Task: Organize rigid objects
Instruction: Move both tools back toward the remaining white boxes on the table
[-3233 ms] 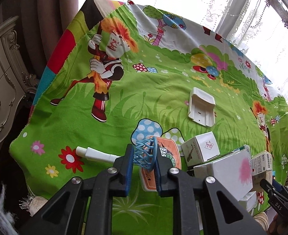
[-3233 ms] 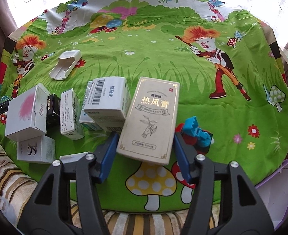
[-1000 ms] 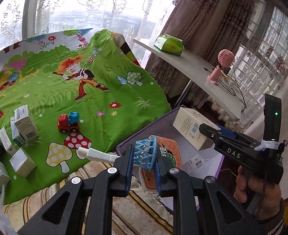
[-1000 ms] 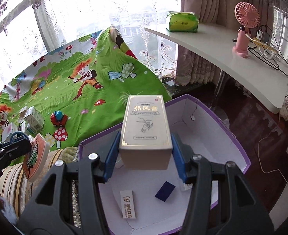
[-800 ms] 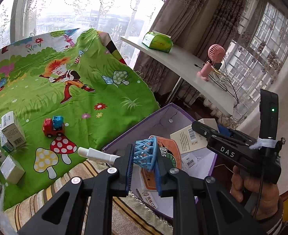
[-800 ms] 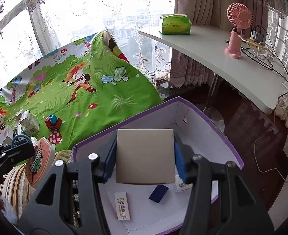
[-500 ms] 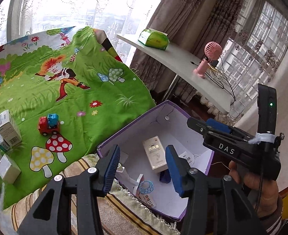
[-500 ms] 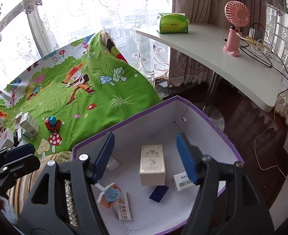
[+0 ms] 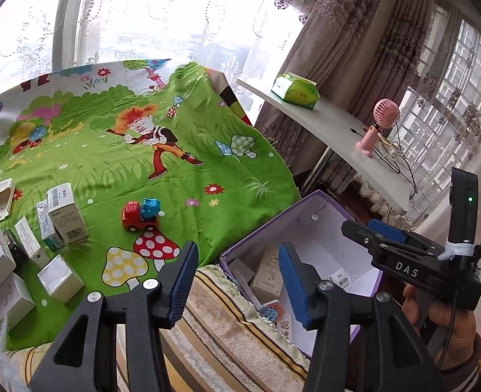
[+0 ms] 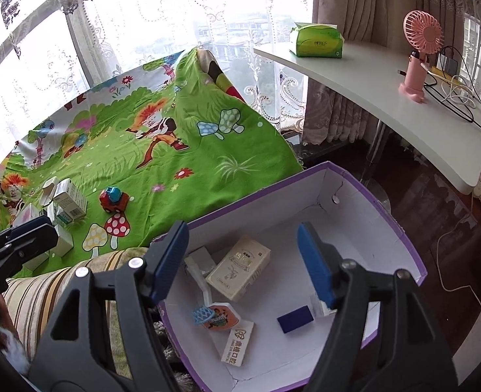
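Note:
A purple-edged white box point(image 10: 368, 196) stands on the floor beside the bed. In it lie a beige carton point(image 10: 239, 268), a toy basketball hoop point(image 10: 216, 317), a small white carton point(image 10: 237, 343) and a dark blue block point(image 10: 295, 318). My right gripper point(image 10: 243, 254) is open and empty above the box. My left gripper point(image 9: 237, 271) is open and empty over the bed edge, next to the box point(image 9: 309, 209). On the green cartoon sheet point(image 9: 116, 163) lie a red and blue toy truck point(image 9: 140, 214) and several small cartons point(image 9: 65, 212).
A white curved desk point(image 10: 387, 98) behind the box carries a green tissue pack point(image 10: 315, 44), a pink fan point(image 10: 418, 55) and cables. A striped blanket point(image 9: 234, 323) covers the bed edge. Curtained windows stand behind. Dark floor lies right of the box.
Both grippers opened over the box: the right let go of the beige carton and the left let go of the toy hoop. Both now lie in the box.

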Motion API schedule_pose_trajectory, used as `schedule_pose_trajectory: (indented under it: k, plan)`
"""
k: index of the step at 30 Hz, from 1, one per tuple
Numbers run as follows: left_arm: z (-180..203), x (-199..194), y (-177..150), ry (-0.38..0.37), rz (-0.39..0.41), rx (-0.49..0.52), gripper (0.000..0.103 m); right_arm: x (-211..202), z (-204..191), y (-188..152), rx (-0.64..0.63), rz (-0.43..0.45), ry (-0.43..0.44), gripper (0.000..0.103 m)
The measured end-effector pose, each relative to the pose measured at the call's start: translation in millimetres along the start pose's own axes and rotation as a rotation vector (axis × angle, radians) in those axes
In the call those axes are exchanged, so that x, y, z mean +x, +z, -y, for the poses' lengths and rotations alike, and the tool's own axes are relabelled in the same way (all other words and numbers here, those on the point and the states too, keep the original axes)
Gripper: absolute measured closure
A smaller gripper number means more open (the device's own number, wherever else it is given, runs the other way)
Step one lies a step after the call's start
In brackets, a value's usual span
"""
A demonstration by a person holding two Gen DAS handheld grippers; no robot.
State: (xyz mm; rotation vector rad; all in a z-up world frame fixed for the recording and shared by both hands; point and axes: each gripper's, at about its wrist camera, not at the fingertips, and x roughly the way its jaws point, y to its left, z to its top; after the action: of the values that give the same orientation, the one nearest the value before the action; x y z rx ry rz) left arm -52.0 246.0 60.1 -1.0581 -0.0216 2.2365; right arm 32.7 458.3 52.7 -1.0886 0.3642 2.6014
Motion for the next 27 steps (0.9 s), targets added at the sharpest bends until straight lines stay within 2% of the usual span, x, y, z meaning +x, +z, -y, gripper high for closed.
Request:
schedule_pose_trajectory:
  k: [8, 17, 23, 27]
  plan:
    - [-44, -26, 1, 0.090, 0.051, -0.040, 0.051, 1, -24, 1, -0.051, -0.003, 0.008, 0.031]
    - [-115, -57, 1, 0.215, 0.083, -0.113, 0.051, 4, -62, -1, -0.123, -0.008, 0.056, 0.031]
    - [-149, -69, 4, 0.289, 0.097, -0.118, 0.051, 9, -93, -4, -0.189, -0.016, 0.085, 0.031]
    - [-171, -74, 0, 0.322, 0.127, -0.163, 0.051, 12, -110, -6, -0.217, -0.021, 0.105, 0.031]
